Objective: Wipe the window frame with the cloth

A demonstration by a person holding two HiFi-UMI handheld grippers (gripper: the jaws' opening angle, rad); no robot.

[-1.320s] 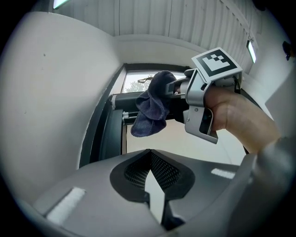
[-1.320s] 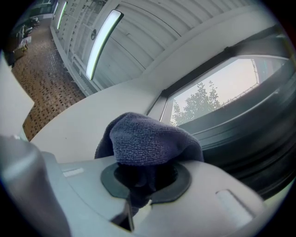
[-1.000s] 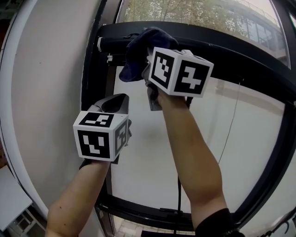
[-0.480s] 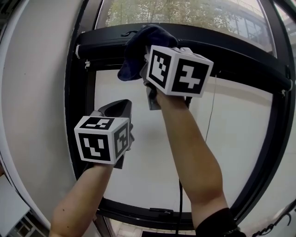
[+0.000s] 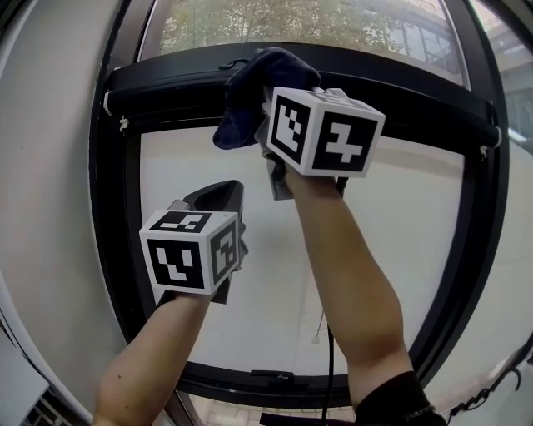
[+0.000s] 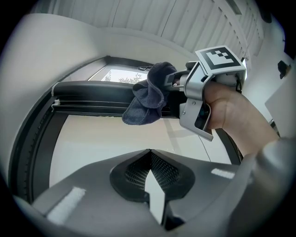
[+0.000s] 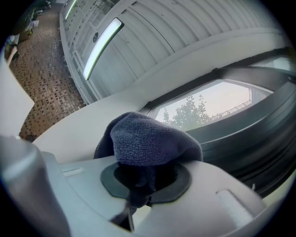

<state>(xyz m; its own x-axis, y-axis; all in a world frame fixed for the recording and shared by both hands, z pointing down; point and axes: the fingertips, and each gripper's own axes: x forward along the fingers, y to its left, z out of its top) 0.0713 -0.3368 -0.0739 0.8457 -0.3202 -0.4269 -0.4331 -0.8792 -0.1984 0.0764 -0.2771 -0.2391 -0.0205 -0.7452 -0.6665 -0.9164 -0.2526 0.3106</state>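
A dark blue cloth (image 5: 254, 91) is bunched in my right gripper (image 5: 268, 112), which is shut on it and holds it against the black top crossbar of the window frame (image 5: 400, 79). The right gripper view has the cloth (image 7: 152, 141) bulging over the jaws of the right gripper (image 7: 141, 185), with the frame bar (image 7: 249, 134) just beyond. My left gripper (image 5: 218, 195) is lower and to the left, in front of the white pane, shut and empty. From the left gripper (image 6: 150, 169) I see the cloth (image 6: 148, 95) pressed on the crossbar (image 6: 88, 95).
The black frame's left upright (image 5: 108, 216), right upright (image 5: 479, 216) and bottom rail (image 5: 250, 383) enclose a white pane (image 5: 416, 216). A thin cord (image 5: 321, 333) hangs in front of it. White wall (image 5: 42, 208) lies to the left, trees (image 5: 291, 21) beyond the upper glass.
The cloth and right gripper have slid rightward along the top crossbar, away from the frame's upper left corner. The left gripper has followed beside it, still shut.
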